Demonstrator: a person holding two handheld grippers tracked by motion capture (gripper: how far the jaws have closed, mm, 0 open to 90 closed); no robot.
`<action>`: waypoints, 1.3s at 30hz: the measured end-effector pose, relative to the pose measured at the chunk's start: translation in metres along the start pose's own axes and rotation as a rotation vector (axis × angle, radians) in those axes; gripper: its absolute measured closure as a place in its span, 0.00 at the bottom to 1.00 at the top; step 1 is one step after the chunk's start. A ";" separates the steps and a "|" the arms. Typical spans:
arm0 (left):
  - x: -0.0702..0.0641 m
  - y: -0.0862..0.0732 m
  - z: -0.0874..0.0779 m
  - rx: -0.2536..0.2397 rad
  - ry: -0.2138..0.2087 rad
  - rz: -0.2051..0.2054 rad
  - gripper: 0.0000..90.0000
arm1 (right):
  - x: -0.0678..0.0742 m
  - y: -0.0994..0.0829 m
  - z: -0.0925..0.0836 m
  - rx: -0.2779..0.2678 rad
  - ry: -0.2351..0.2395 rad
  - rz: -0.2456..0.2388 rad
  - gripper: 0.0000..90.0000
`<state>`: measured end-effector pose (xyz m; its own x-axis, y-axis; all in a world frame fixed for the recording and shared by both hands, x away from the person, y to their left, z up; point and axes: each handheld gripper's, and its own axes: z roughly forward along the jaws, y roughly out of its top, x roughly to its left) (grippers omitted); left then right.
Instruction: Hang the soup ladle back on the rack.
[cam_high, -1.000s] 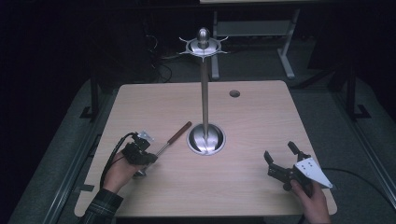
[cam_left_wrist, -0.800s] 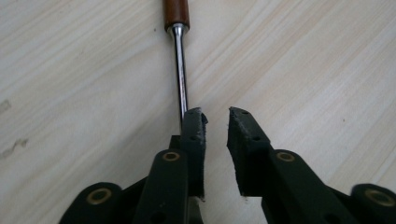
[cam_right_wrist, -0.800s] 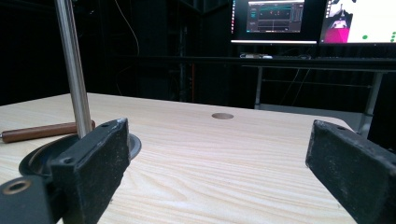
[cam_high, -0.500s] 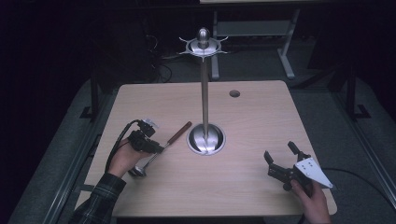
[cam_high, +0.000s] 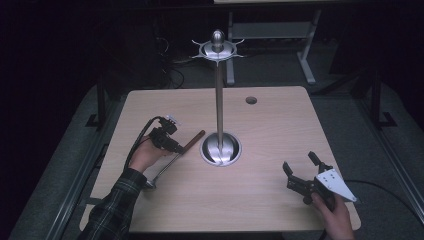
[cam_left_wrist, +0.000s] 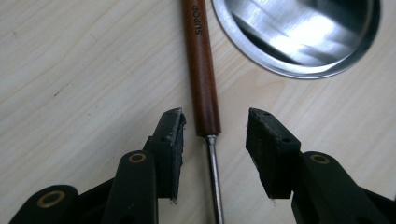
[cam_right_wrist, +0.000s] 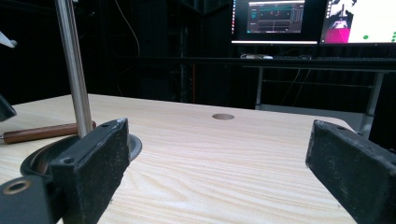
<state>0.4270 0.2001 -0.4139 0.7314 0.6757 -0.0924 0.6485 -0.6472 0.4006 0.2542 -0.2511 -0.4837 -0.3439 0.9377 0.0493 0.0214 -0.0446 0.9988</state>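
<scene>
A long utensil with a brown wooden handle (cam_high: 193, 141) (cam_left_wrist: 201, 70) and a thin metal shaft lies flat on the table, just left of the steel stand's round base (cam_high: 220, 149) (cam_left_wrist: 299, 37). My left gripper (cam_high: 174, 146) (cam_left_wrist: 215, 123) points down over it. Its jaws have just been opening and now straddle the spot where the handle meets the shaft, with the pads clear of it on both sides. My right gripper (cam_high: 298, 161) (cam_right_wrist: 219, 135) rests at the table's front right, open and empty, facing the stand's pole (cam_right_wrist: 74, 70).
The stand's tall pole (cam_high: 219, 100) ends in a hooked crown (cam_high: 217, 49) high above the table's middle. A round cable hole (cam_high: 251, 100) (cam_right_wrist: 223, 116) sits at the back right. Lit monitors (cam_right_wrist: 275, 18) stand beyond the table's far edge.
The left gripper has moved away from the front edge, up along the utensil to its handle, and its jaws have spread. The utensil and the right gripper have stayed put.
</scene>
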 end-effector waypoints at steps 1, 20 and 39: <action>0.001 0.001 0.002 0.004 0.003 0.004 0.63 | 0.000 0.000 0.000 -0.001 0.000 0.000 0.07; -0.007 0.012 0.030 0.069 0.050 0.053 0.74 | 0.000 0.000 0.000 -0.001 0.002 0.001 0.07; -0.007 0.009 0.032 0.055 0.066 0.015 0.79 | 0.000 0.000 0.000 -0.001 0.002 0.000 0.07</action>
<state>0.4346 0.1779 -0.4388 0.7266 0.6865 -0.0261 0.6499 -0.6745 0.3502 0.2539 -0.2511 -0.4837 -0.3454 0.9371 0.0496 0.0210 -0.0451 0.9988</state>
